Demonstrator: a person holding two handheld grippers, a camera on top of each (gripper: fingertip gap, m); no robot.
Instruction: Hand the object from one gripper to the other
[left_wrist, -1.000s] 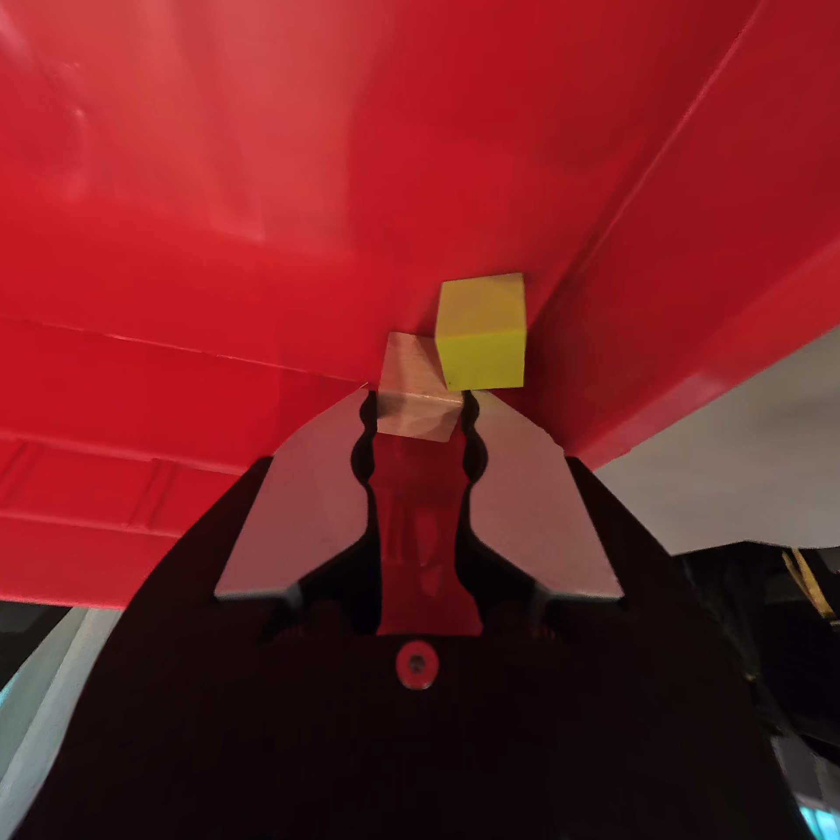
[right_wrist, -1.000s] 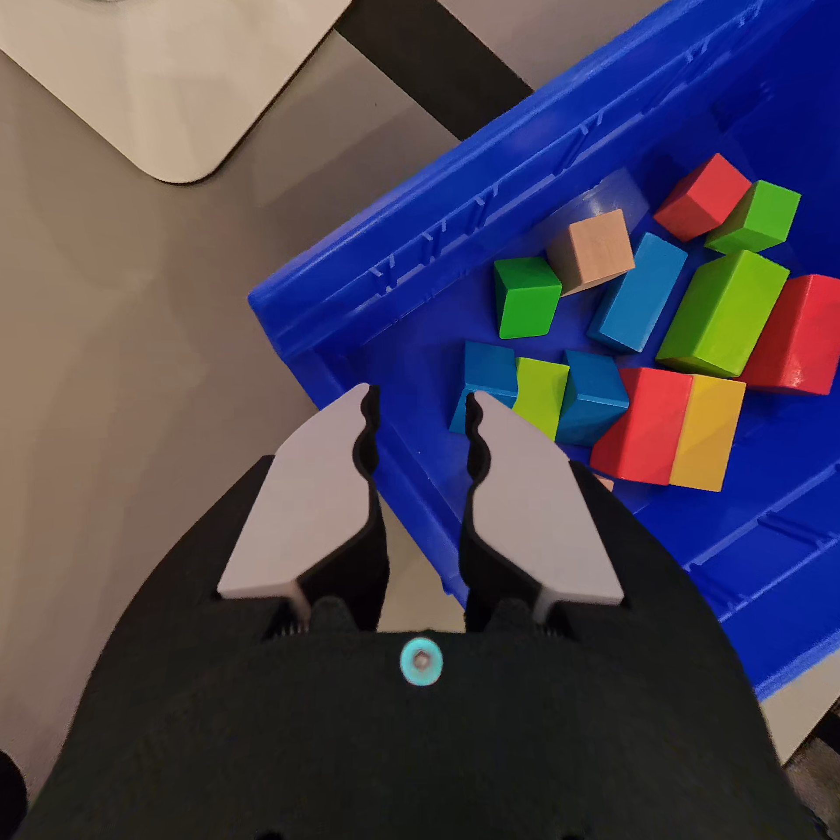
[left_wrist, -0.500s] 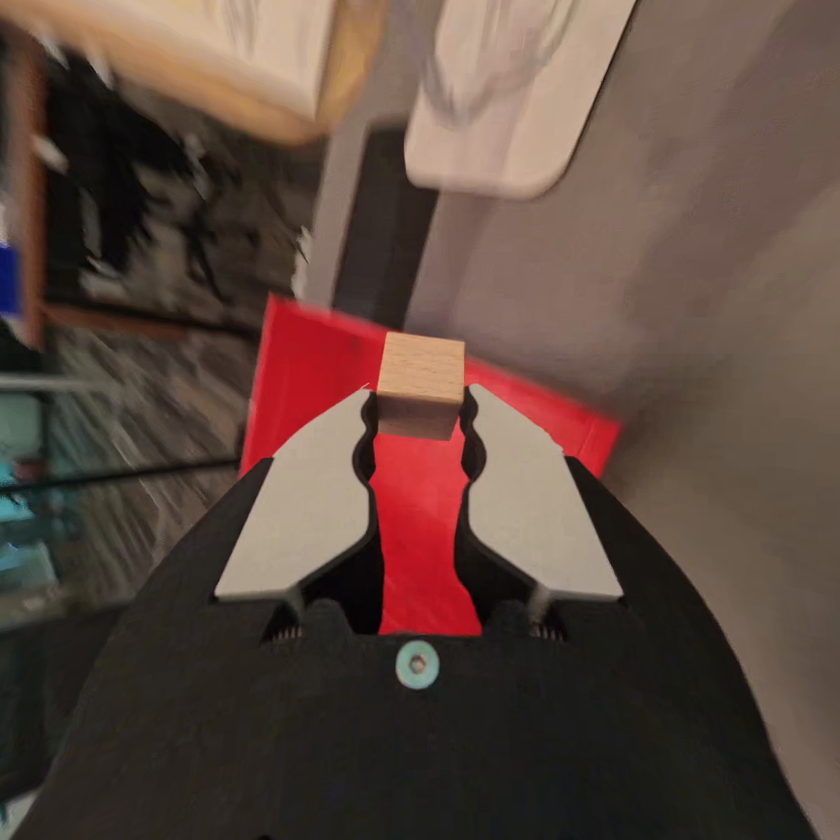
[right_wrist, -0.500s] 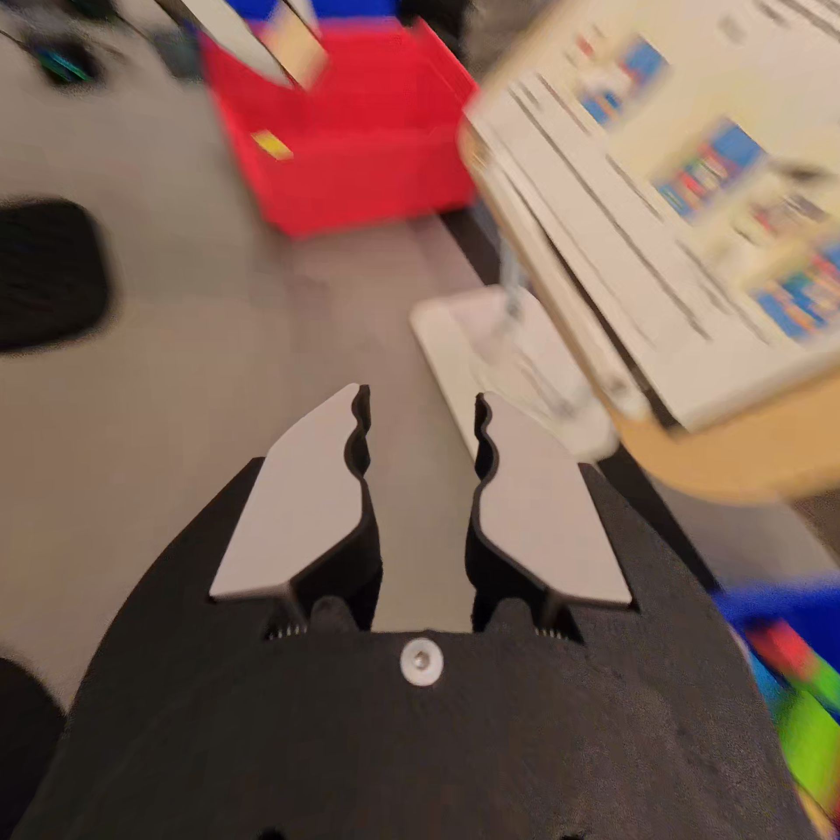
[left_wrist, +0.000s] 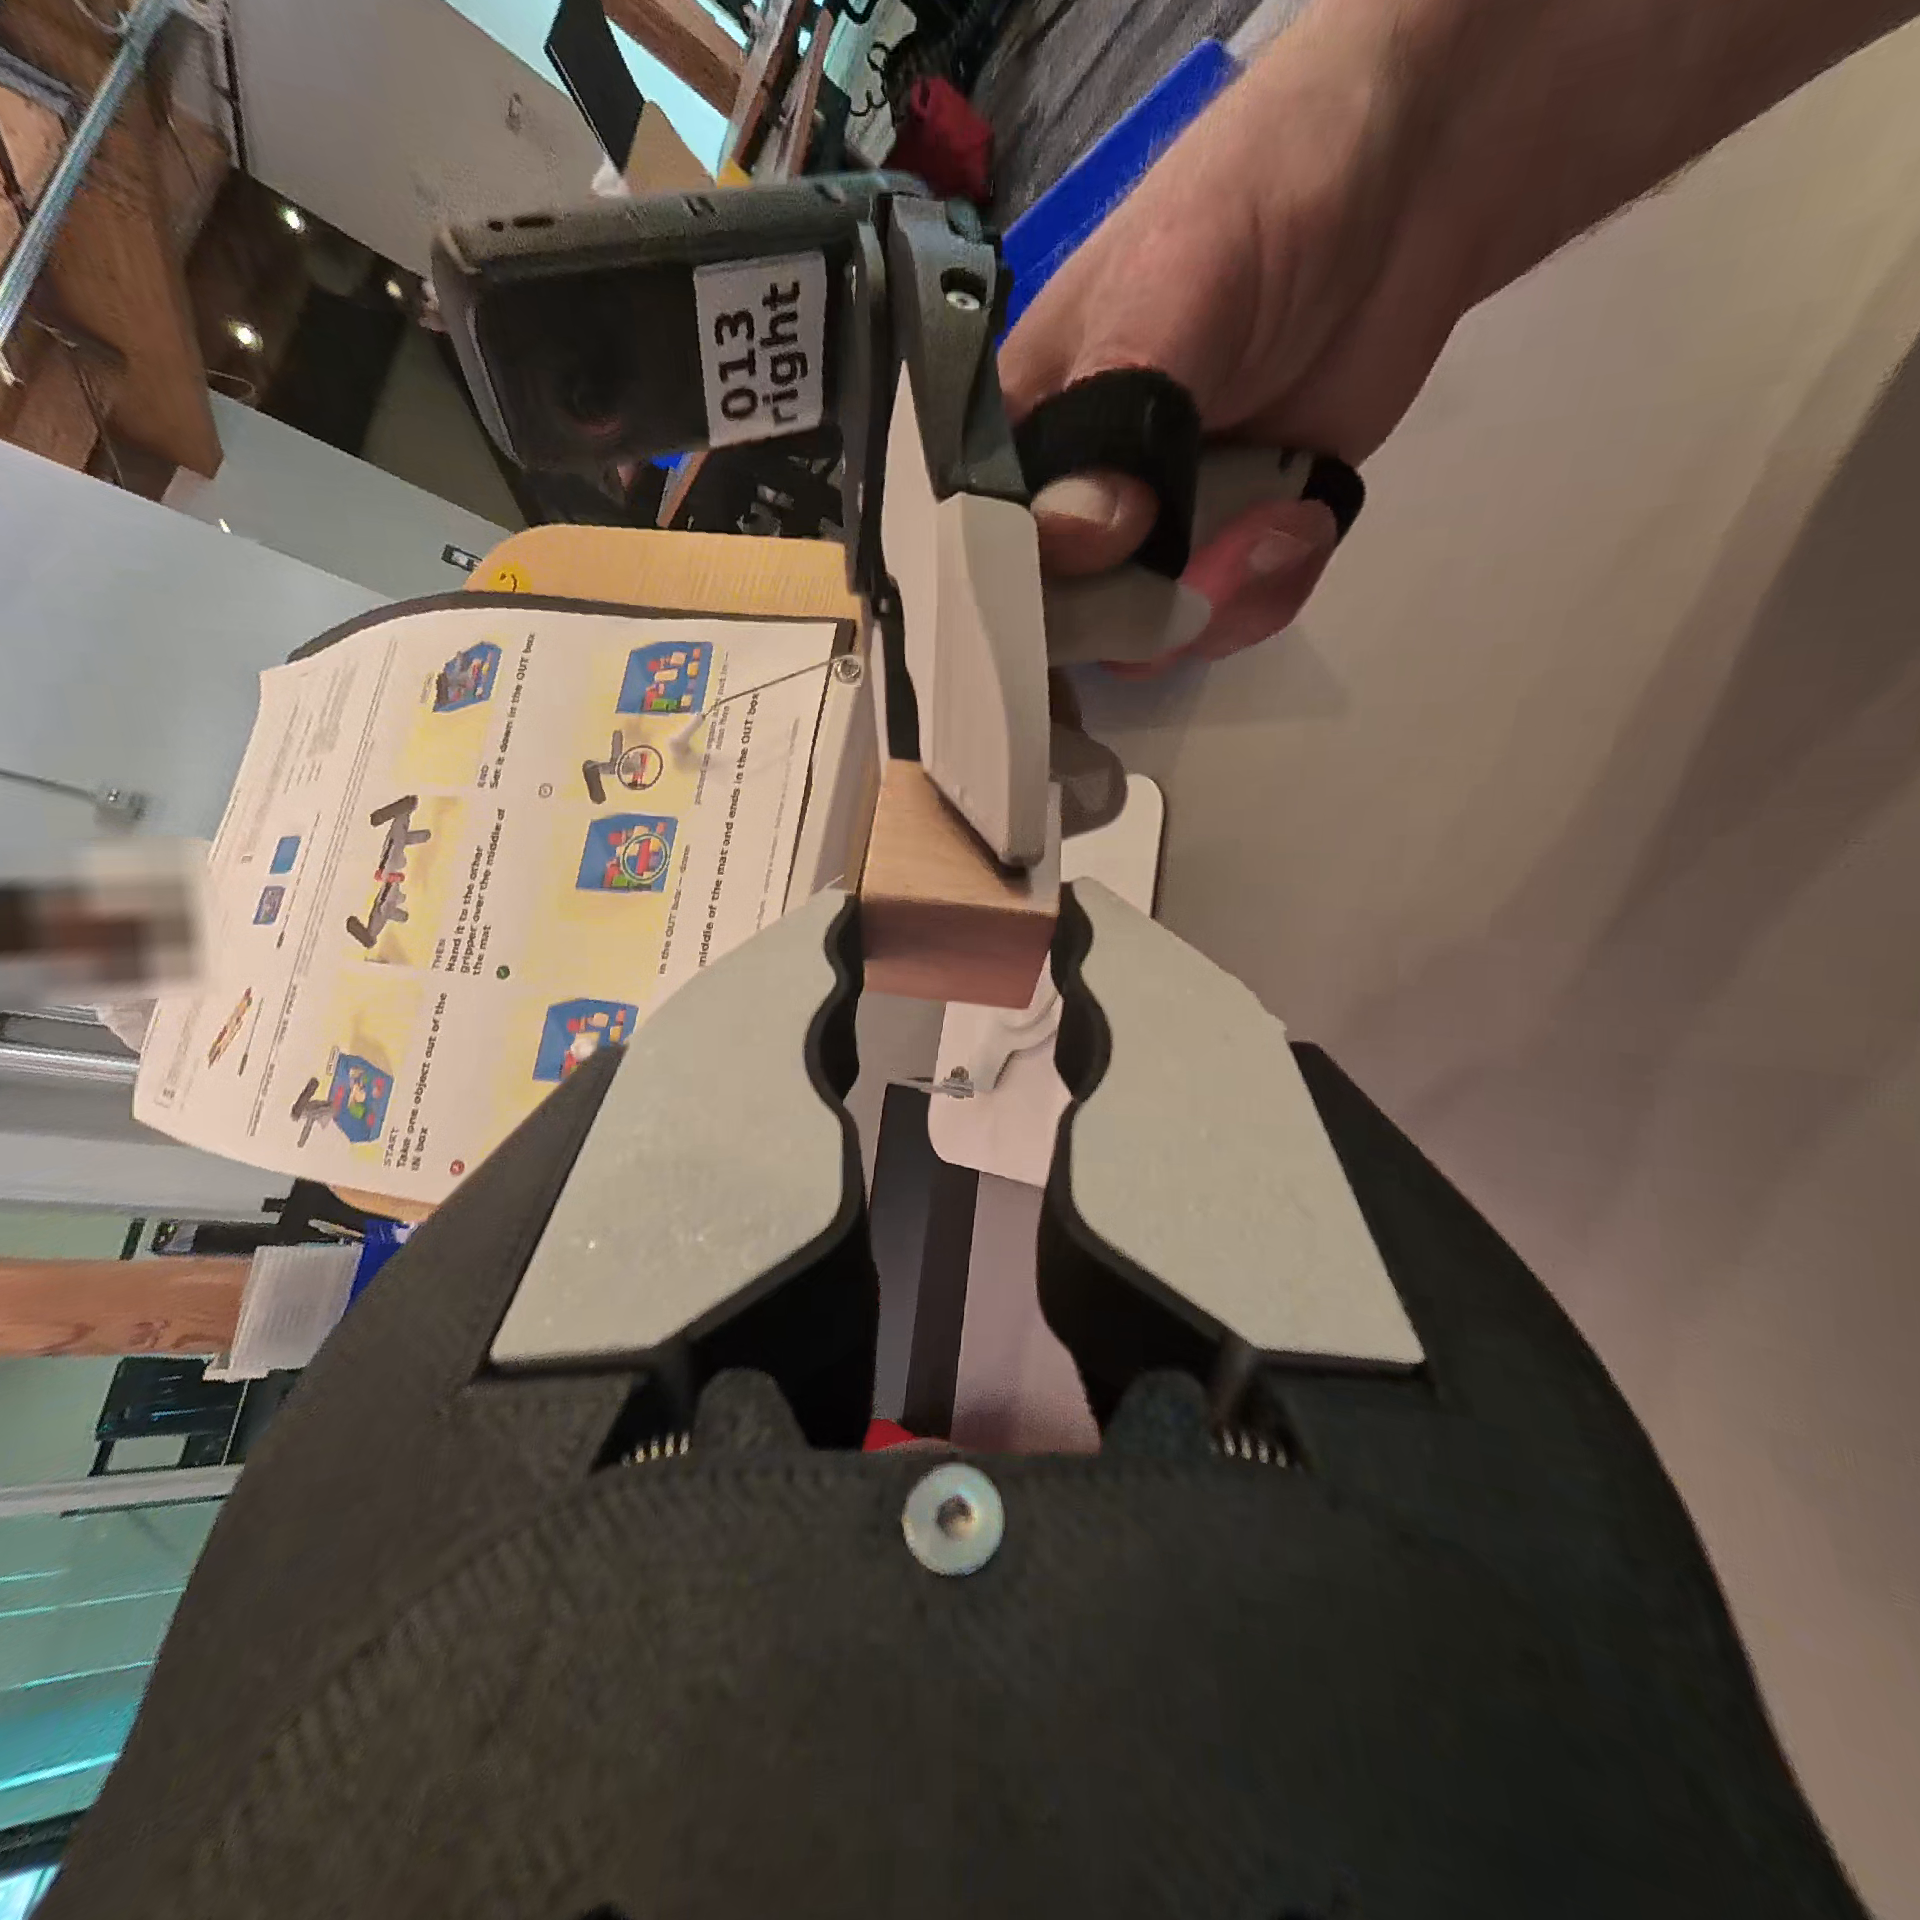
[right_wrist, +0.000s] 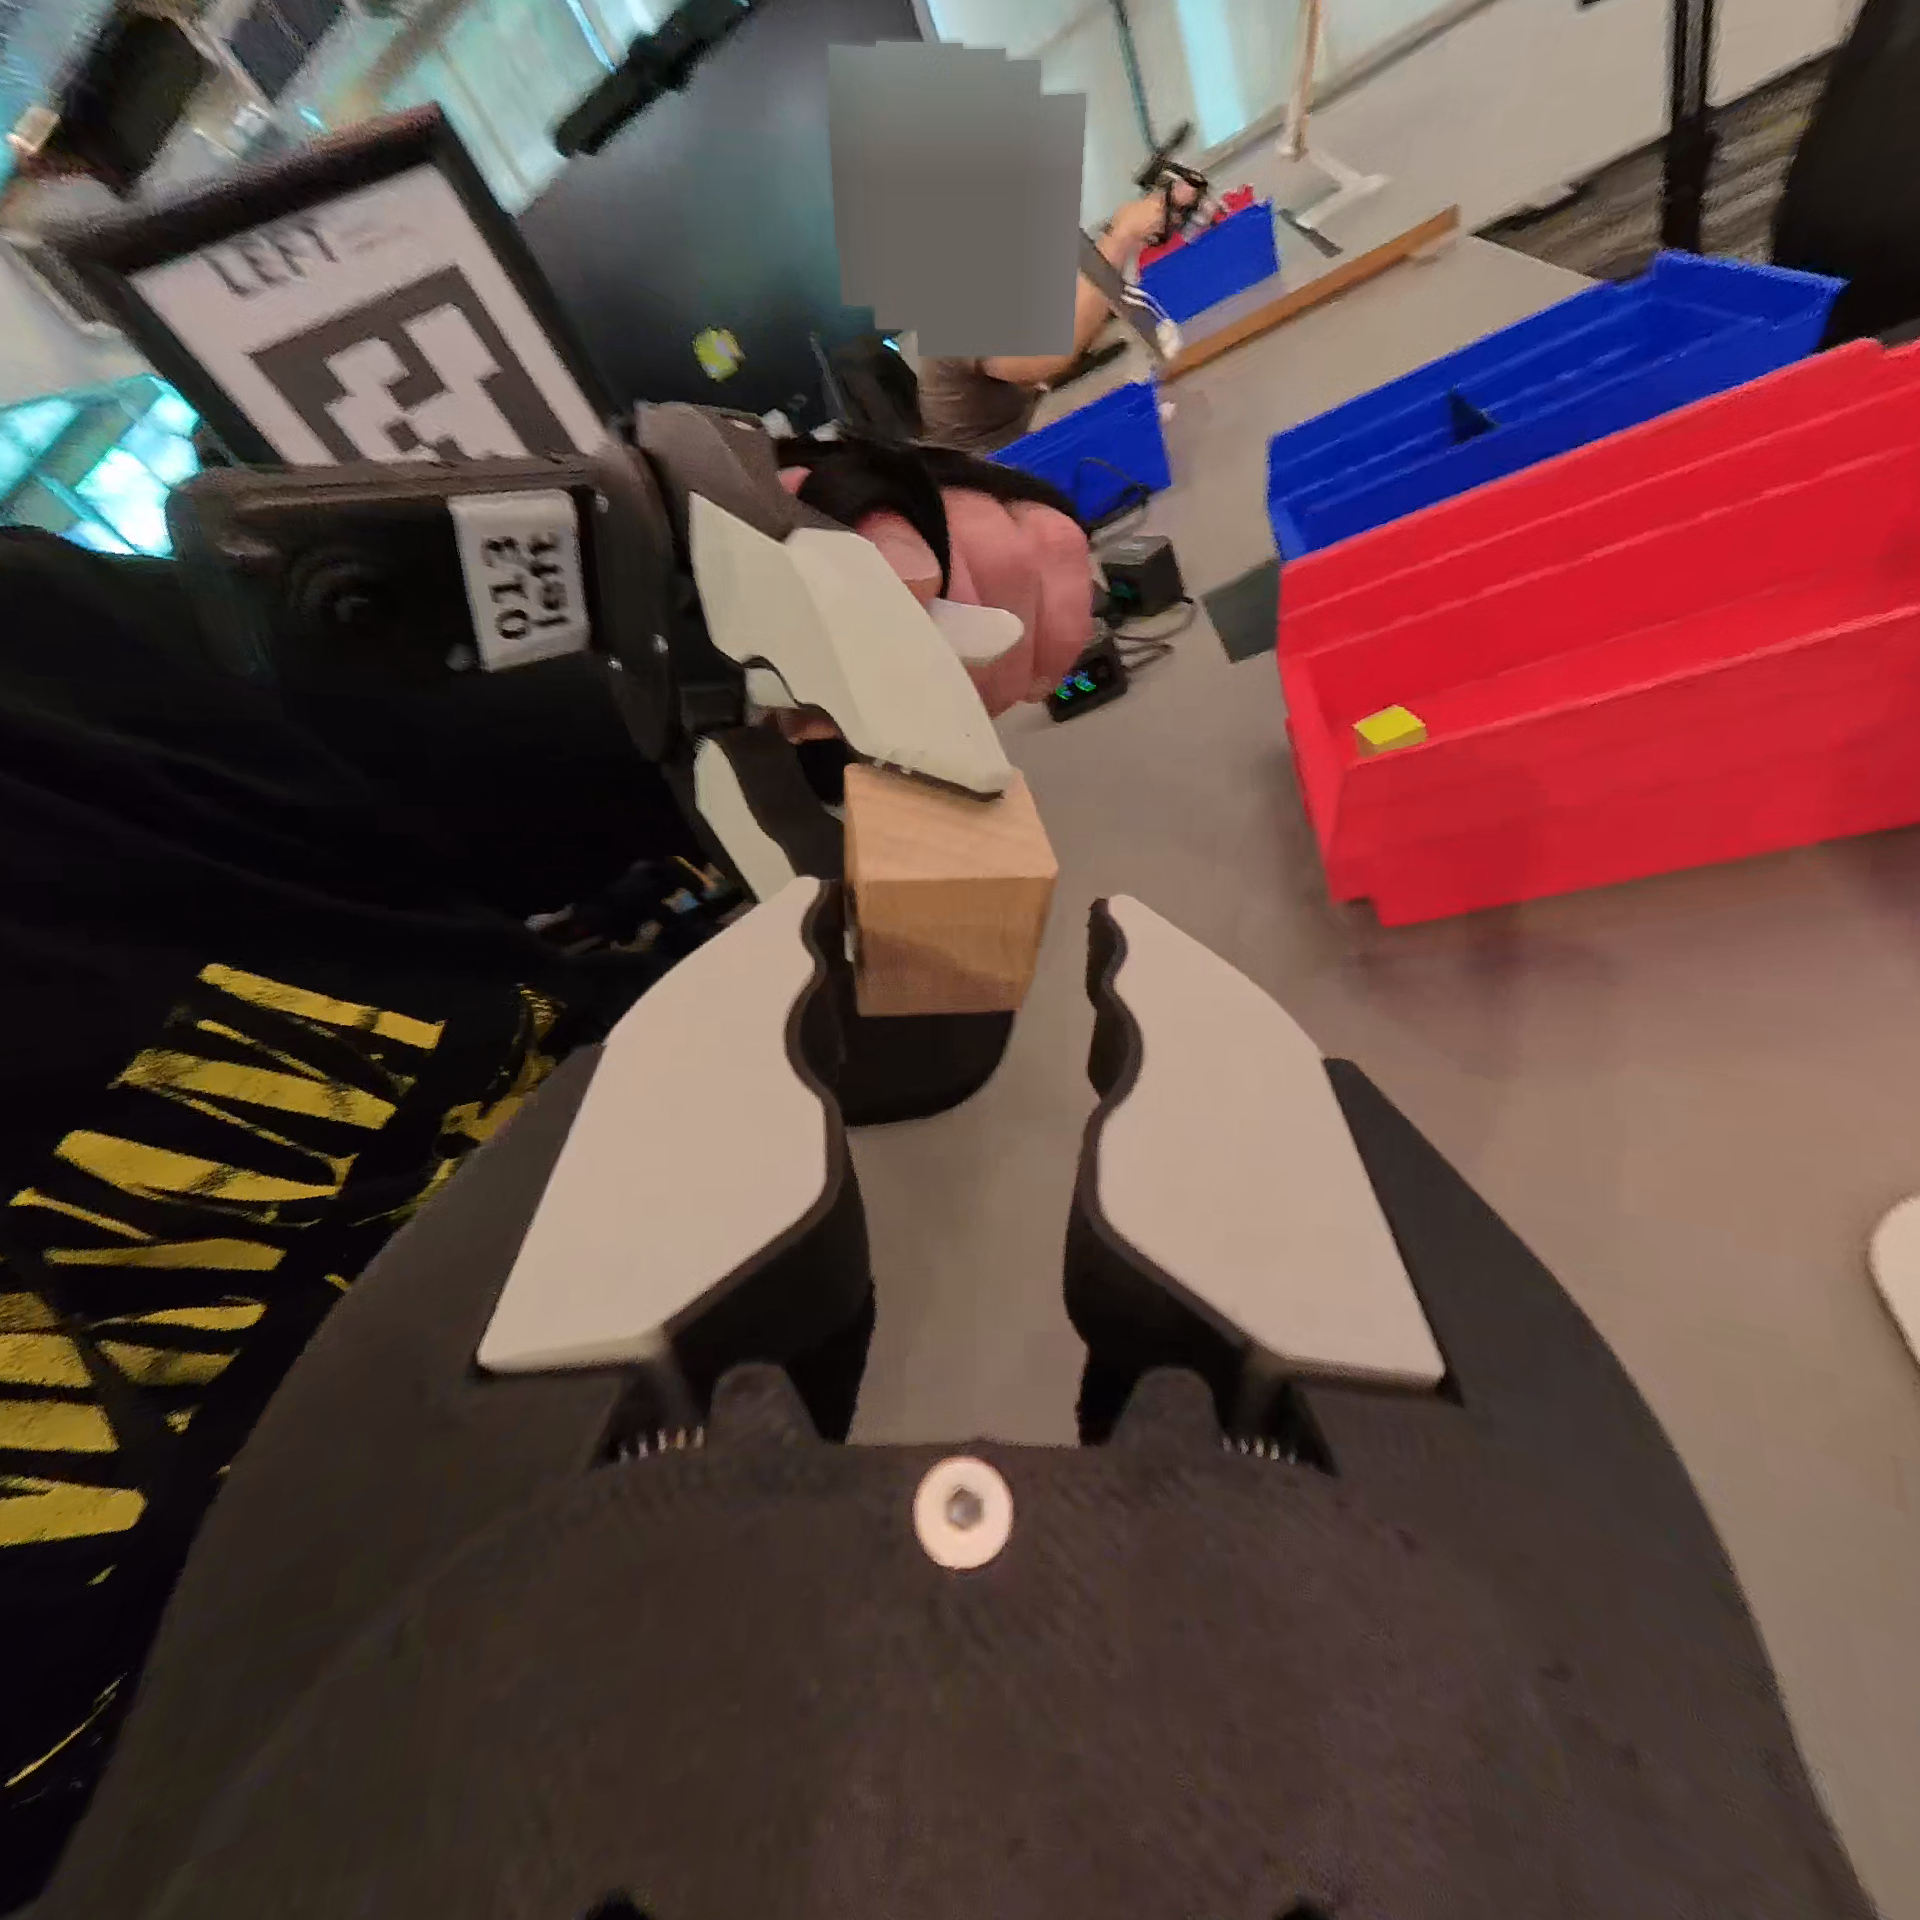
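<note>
Mid-air handover above a grey surface (right_wrist: 1558, 1091): the left gripper (left_wrist: 956, 935) had its jaws clamped on a plain wooden cube (left_wrist: 951, 935), both pads pressed to opp. faces, the cube sitting right at the tips. The right gripper (right_wrist: 956, 935) came in crosswise, jaws parted wider than the cube; one pad lay against the cube's left side, the other stood clear of it w/ a visible gap. A person's right hand (left_wrist: 1299, 312) gripped that tool from above-right of the left jaws, forearm running off the upper corner; the left hand (right_wrist: 997, 613) sat behind the other tool's fingers. Beyond the left jaws, to their left, a printed instruction sheet (left_wrist: 499, 883) stood propped up. Right of the right jaws lay a red bin (right_wrist: 1610, 748) holding a yellow block (right_wrist: 1389, 729), w/ a blue bin (right_wrist: 1538, 384) behind.
</note>
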